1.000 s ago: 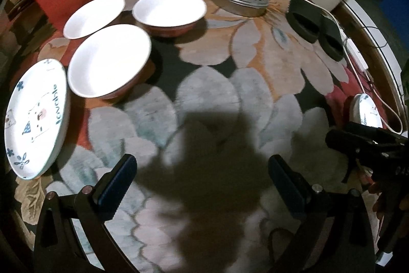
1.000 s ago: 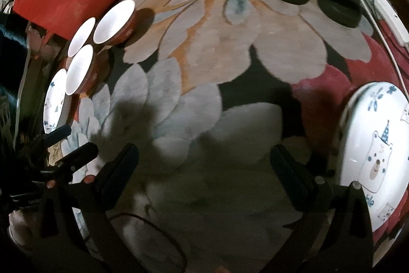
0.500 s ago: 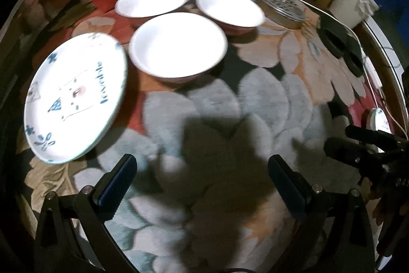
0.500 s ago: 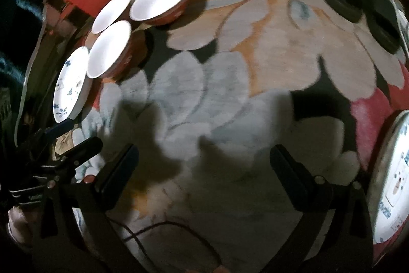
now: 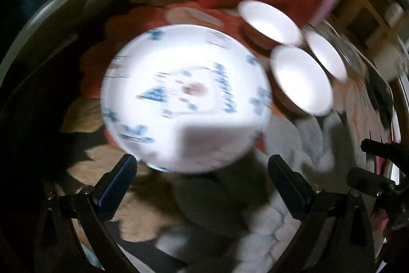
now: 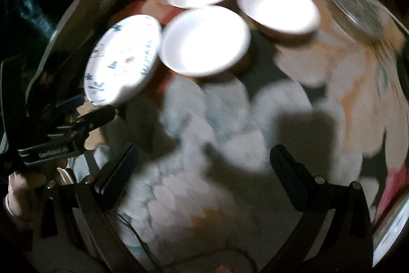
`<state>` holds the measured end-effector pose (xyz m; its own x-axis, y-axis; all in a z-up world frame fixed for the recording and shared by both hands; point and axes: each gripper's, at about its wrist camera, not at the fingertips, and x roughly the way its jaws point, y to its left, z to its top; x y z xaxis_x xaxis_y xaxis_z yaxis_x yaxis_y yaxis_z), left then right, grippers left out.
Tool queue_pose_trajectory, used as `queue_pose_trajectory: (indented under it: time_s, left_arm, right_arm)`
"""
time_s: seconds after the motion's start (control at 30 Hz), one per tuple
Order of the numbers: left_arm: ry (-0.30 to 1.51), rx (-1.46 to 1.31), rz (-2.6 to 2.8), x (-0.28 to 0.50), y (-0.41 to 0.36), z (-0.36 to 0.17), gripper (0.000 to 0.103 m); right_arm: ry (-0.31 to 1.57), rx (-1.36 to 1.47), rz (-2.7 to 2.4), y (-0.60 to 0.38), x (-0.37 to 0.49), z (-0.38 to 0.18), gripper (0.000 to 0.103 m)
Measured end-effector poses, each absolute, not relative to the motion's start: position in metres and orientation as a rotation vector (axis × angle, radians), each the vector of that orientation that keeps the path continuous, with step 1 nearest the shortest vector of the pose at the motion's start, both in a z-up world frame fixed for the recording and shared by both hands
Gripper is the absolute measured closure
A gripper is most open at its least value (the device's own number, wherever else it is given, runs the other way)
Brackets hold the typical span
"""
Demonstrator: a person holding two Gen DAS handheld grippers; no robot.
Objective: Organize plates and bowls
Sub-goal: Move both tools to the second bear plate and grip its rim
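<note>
Left gripper (image 5: pixel 202 170) lines up on the bear plate (image 5: pixel 184 99)

Both your grippers gape empty; the blur hides the rim, so closing early may nudge the plate into the nearest bowl (image 5: pixel 301 78).

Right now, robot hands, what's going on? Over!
Left gripper open, nosing at the bear plate. Right gripper open, empty, over the rug. Three bowls sit beside the plate. Nothing blocking.

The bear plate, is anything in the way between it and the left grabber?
Nothing visible is. The bear plate lies straight ahead of the open left gripper, with only bare flowered rug between them. The white bowls sit off to the plate's right side, out of the way.
</note>
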<state>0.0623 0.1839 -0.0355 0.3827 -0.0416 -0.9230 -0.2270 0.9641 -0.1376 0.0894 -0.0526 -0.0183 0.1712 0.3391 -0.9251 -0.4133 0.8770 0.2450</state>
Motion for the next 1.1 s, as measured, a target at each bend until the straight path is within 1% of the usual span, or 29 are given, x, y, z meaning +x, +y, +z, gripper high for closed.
queue_pose_trajectory:
  time_s: [0.13, 0.3, 0.57, 0.63, 0.7, 0.77, 0.8, 0.83, 0.87, 0.93, 0.97, 1.0, 1.03, 1.07, 1.1]
  left_arm:
    - [1.159, -0.332, 0.181, 0.063, 0.221, -0.035, 0.001]
    - [1.151, -0.419, 0.22, 0.065, 0.255, -0.038, 0.001]
    - [1.174, -0.488, 0.199, 0.067, 0.269, -0.052, 0.001]
    - [1.184, -0.502, 0.194, 0.069, 0.27, -0.057, 0.002]
    - [1.195, -0.531, 0.191, 0.071, 0.273, -0.063, 0.004]
    - [1.2, -0.551, 0.189, 0.073, 0.276, -0.067, 0.006]
    - [1.202, -0.56, 0.19, 0.074, 0.278, -0.07, 0.008]
    - [1.203, -0.564, 0.188, 0.074, 0.279, -0.07, 0.013]
    - [1.206, -0.568, 0.183, 0.075, 0.28, -0.072, 0.016]
    - [1.214, -0.567, 0.181, 0.078, 0.28, -0.075, 0.02]
    - [1.215, -0.567, 0.18, 0.08, 0.28, -0.077, 0.022]
    - [1.219, -0.568, 0.178, 0.081, 0.28, -0.079, 0.03]
    - [1.226, -0.569, 0.176, 0.081, 0.28, -0.08, 0.044]
    - [1.237, -0.57, 0.172, 0.083, 0.28, -0.082, 0.048]
    - [1.25, -0.569, 0.161, 0.085, 0.278, -0.085, 0.055]
  right_arm:
    - [1.285, -0.097, 0.588, -0.014, 0.113, -0.014, 0.0]
    - [1.279, -0.069, 0.645, 0.03, 0.147, -0.01, 0.0]
    - [1.328, -0.004, 0.671, 0.069, 0.205, -0.025, 0.003]
    - [1.351, 0.002, 0.665, 0.075, 0.212, -0.032, 0.009]
    - [1.376, -0.004, 0.667, 0.079, 0.217, -0.038, 0.012]
    - [1.396, -0.007, 0.677, 0.082, 0.219, -0.043, 0.017]
    - [1.404, -0.017, 0.679, 0.085, 0.22, -0.045, 0.021]
    - [1.412, -0.029, 0.679, 0.088, 0.222, -0.047, 0.025]
    - [1.42, -0.041, 0.679, 0.09, 0.224, -0.051, 0.027]
    - [1.428, -0.072, 0.688, 0.096, 0.222, -0.056, 0.037]
    - [1.43, -0.089, 0.685, 0.1, 0.222, -0.058, 0.039]
    - [1.433, -0.102, 0.682, 0.101, 0.223, -0.06, 0.046]
    - [1.44, -0.12, 0.673, 0.104, 0.222, -0.063, 0.052]
    - [1.447, -0.138, 0.66, 0.107, 0.224, -0.067, 0.054]
    - [1.45, -0.155, 0.651, 0.107, 0.224, -0.069, 0.058]
